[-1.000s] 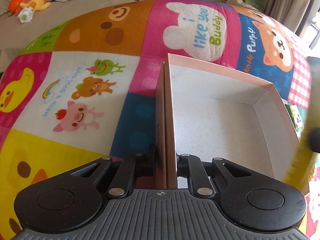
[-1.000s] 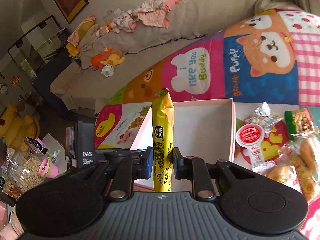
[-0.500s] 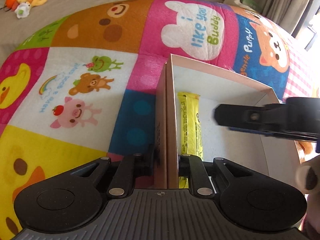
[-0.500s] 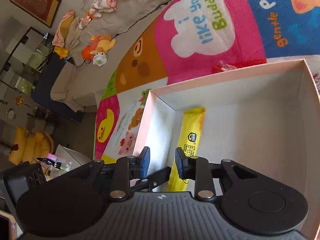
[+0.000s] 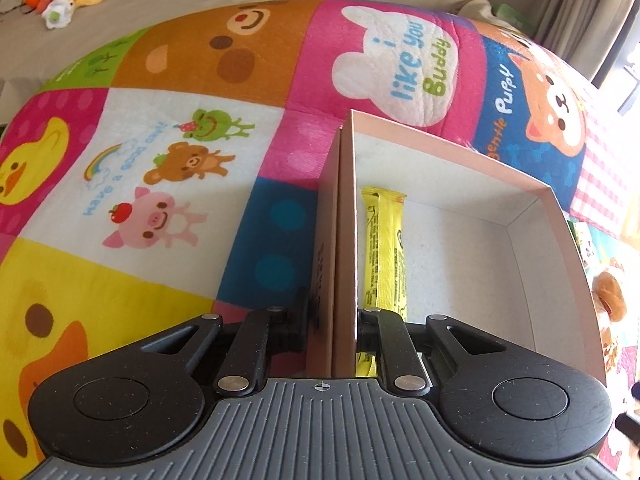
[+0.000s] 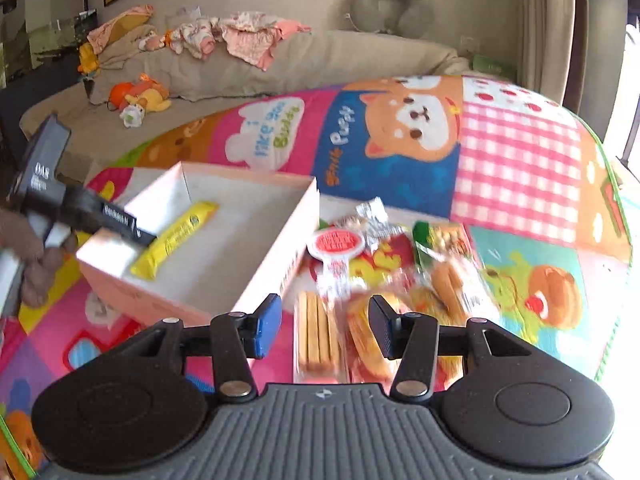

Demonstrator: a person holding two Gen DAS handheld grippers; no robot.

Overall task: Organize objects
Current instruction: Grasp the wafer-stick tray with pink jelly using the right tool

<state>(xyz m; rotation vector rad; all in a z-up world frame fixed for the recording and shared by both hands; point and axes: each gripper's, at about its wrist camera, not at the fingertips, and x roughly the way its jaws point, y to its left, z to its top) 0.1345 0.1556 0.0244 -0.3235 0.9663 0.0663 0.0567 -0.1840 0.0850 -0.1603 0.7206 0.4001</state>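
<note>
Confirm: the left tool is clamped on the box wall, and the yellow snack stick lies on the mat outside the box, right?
Not quite. The left tool does clamp the box wall, but the yellow snack stick lies inside the box, along that wall, not on the mat. The left wrist view shows it.

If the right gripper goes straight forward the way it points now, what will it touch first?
Probably the pack of biscuit sticks in the snack pile, lying between the opening jaws of the right gripper; depth is unclear.

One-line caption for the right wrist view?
Right gripper opening above snack packets; yellow stick lies in box.
</note>
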